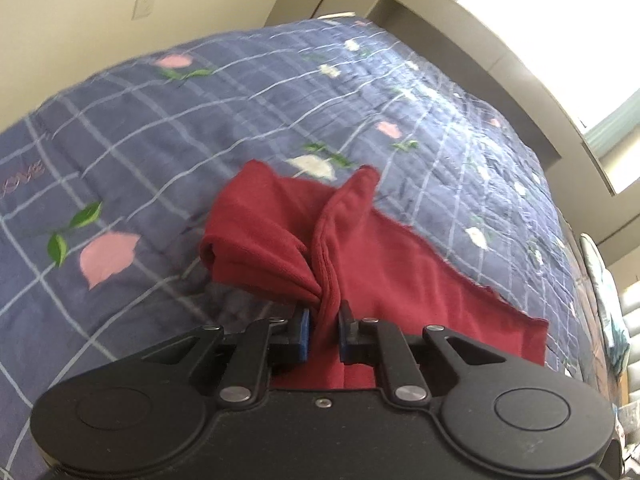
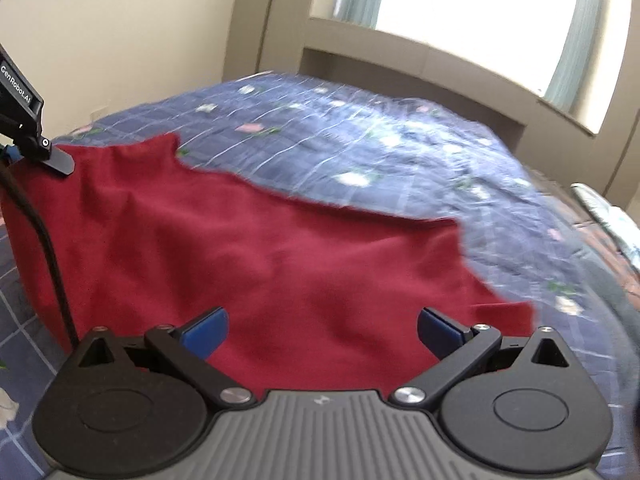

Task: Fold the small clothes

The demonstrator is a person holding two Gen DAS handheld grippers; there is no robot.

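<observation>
Pinching shut on a bunched corner of the dark red soft-knit garment (image 1: 380, 256), the left tool (image 1: 323, 330) is holding the cloth gathered into a twisted ridge between its blue pads, with folds fanning away from the grip. Beside it, the right tool (image 2: 322, 334) is hanging with its jaws wide apart — nothing between the blue pads, only red cloth showing beyond and beneath them; whether they are touching it I cannot tell.

Outward from both tools, the garment is lying spread across the navy checked quilt with pink and white flowers (image 1: 224, 120) on the bed, its long axis running roughly from the left tool's corner across to the right-hand edge in the right wrist view. In that view the left tool is showing at the far left edge, at the cloth's raised corner.

Judging by this, the next move is turning on the near edge in front of the right tool: that free corner is lying just ahead and slightly right of it, so the right hand is the nearer one to take it — then both corners could travel together away over the cloth.
</observation>
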